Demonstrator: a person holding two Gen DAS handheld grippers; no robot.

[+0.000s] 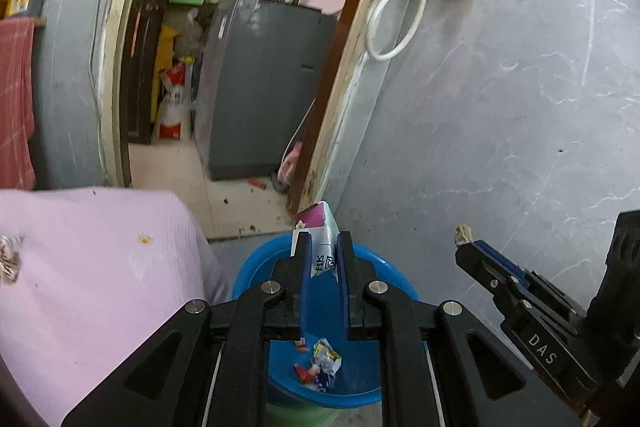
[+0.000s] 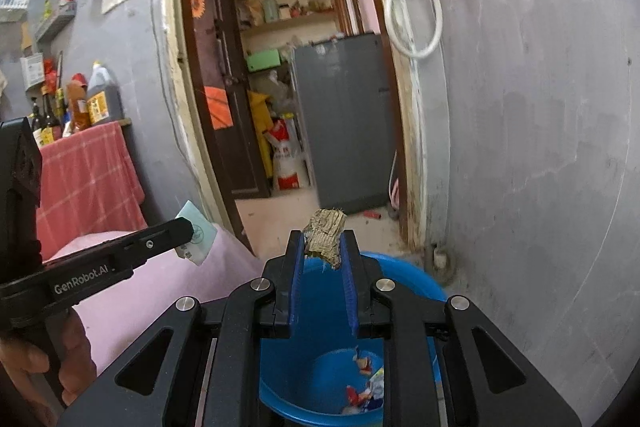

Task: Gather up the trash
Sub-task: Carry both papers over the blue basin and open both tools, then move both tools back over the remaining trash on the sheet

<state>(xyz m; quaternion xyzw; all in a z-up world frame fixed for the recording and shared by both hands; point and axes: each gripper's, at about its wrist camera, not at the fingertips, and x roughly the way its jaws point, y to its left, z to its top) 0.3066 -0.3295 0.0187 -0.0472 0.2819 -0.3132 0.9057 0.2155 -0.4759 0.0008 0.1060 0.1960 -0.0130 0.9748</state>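
My left gripper is shut on a white and purple carton wrapper and holds it over the blue bucket. The bucket holds several colourful wrappers. My right gripper is shut on a brown cardboard scrap, also above the blue bucket. In the left wrist view the right gripper sits to the right with the scrap at its tip. In the right wrist view the left gripper sits to the left, holding the wrapper.
A table with a pink cloth lies to the left, with a crumpled scrap near its edge. A grey wall stands to the right. An open doorway ahead shows a grey appliance and shelves.
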